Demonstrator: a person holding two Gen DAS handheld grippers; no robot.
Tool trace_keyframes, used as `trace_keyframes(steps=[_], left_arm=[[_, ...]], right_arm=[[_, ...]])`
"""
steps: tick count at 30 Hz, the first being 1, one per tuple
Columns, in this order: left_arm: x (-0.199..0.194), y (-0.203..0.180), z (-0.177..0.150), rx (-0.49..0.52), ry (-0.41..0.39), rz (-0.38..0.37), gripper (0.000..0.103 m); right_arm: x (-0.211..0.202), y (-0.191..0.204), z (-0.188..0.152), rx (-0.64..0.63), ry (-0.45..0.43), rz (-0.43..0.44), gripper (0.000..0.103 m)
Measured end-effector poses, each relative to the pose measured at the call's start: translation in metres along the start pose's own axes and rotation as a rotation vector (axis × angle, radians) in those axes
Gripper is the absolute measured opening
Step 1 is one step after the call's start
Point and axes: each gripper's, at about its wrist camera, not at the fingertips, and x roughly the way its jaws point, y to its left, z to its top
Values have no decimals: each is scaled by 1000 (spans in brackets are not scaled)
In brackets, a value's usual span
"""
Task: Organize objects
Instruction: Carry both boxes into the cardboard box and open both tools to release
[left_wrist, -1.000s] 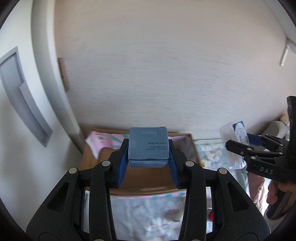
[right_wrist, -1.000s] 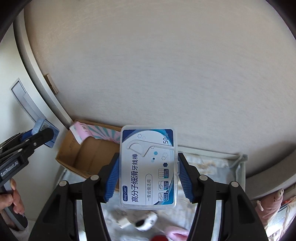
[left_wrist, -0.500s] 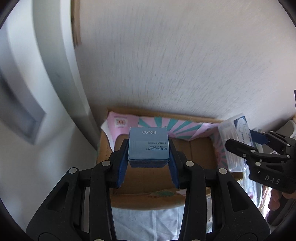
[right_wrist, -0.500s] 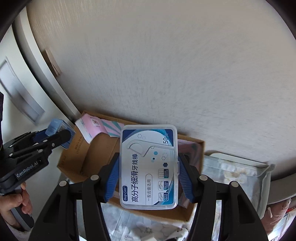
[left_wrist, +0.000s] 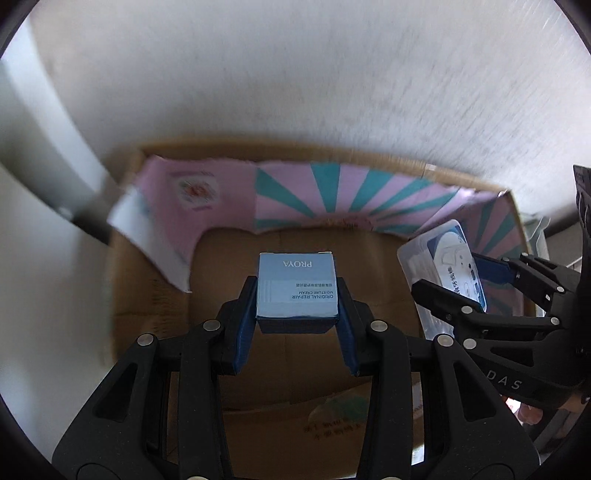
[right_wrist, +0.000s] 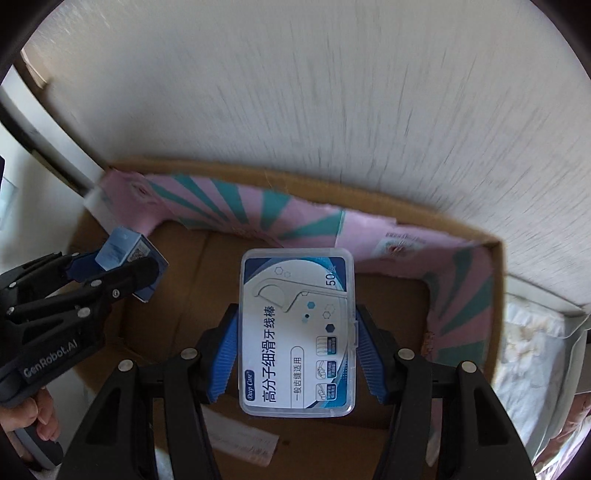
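Observation:
My left gripper (left_wrist: 295, 295) is shut on a small blue PROYA cream box (left_wrist: 296, 286) and holds it over the open cardboard box (left_wrist: 229, 291). My right gripper (right_wrist: 297, 332) is shut on a clear plastic floss pick case (right_wrist: 296, 338) and holds it over the same cardboard box (right_wrist: 192, 280). In the left wrist view the floss pick case (left_wrist: 448, 266) shows at the right. In the right wrist view the cream box (right_wrist: 129, 254) shows at the left. The box has pink and teal striped flaps (left_wrist: 332, 195) folded inward.
A white textured wall (left_wrist: 295, 74) rises right behind the cardboard box. A white door frame (left_wrist: 40, 122) stands to the left. A clear bag with a pale printed pattern (right_wrist: 532, 350) lies to the right of the box. A paper slip (right_wrist: 240, 439) lies on the box floor.
Both grippers have moved forward and down toward the cardboard box with their objects. The box now fills both views, and its floor lies under both grippers.

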Motion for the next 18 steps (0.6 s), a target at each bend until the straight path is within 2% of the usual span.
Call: trace_keyframes(steps=[4,12,14,15,16,17,18], left_arm=[[11,-3,1,14,31,-1,35],[14,-3,3,26,61,7,36],[12,-3,5,30,59,29,41],[11,-3,6,28,57,37,64],[10,-3,9,24,56,33,93],[8,-3,9,16,57,-35,102],[5,-4,9,11,55,-74,103]], right_arm=[[10,-3,-7,-7,19,-5,55],[6,-2,-20,-27,21,14,55],[4,1,-24,-59,28,9,55],[3,2,-28,-73,27,4,55],[1,2,-32,-79,23,2,57],[-1,1,-36,-74,25,2,68],[-2,-2,-41,-61,32,13,79]])
